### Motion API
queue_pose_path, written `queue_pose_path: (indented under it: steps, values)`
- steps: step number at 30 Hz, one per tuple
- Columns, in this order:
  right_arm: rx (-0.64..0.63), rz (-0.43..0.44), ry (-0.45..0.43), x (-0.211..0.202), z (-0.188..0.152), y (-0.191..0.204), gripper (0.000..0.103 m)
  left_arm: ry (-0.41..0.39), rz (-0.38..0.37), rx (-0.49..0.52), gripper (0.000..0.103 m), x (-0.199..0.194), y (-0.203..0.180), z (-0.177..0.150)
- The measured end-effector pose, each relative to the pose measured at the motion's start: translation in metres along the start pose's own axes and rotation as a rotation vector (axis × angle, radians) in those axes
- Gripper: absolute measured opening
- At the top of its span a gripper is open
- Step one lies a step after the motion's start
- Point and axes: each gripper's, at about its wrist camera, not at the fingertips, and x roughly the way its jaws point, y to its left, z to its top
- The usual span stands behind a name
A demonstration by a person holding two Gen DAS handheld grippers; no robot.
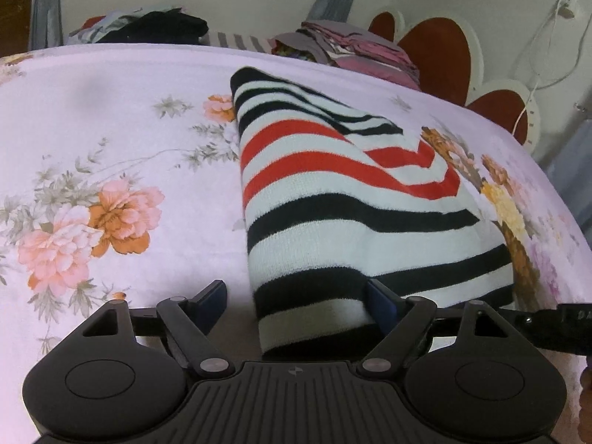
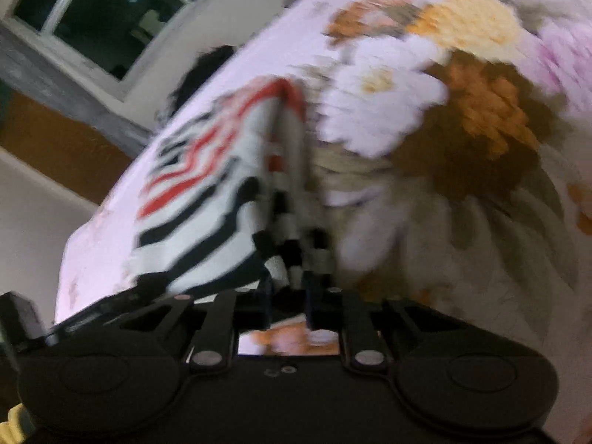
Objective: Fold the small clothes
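Knitwear like this striped sweater (image 1: 355,199) is soft, light and floppy; it lies partly folded on the floral bedsheet (image 1: 111,118), at twelve o'clock from my left gripper (image 1: 296,305), whose fingers are spread astride its near hem. My right gripper (image 2: 288,281) pinches its edge. I'd grip corners through every layer.

Both wrist views look steeply down, close, sharing the striped garment (image 1: 333,192) on the floral bedsheet (image 1: 111,129).
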Motion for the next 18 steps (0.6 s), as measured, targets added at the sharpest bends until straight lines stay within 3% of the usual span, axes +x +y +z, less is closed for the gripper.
queue_pose_path:
  steps: [5,8,13,18]
  values:
    - [-0.117,-0.035,0.006,-0.011,0.000,0.023,0.024,0.010,0.003,-0.035,0.081,-0.004,0.000,0.004]
    - [-0.188,-0.058,-0.033,-0.023,0.004,0.038,0.027,-0.001,0.001,-0.040,0.081,-0.011,-0.003,0.008]
    - [-0.295,-0.084,-0.147,-0.033,0.022,0.069,0.027,-0.060,-0.014,-0.068,0.081,-0.024,-0.008,0.026]
    - [-0.361,-0.084,-0.148,-0.005,0.040,0.092,0.027,-0.089,-0.023,-0.081,0.081,-0.014,-0.017,0.050]
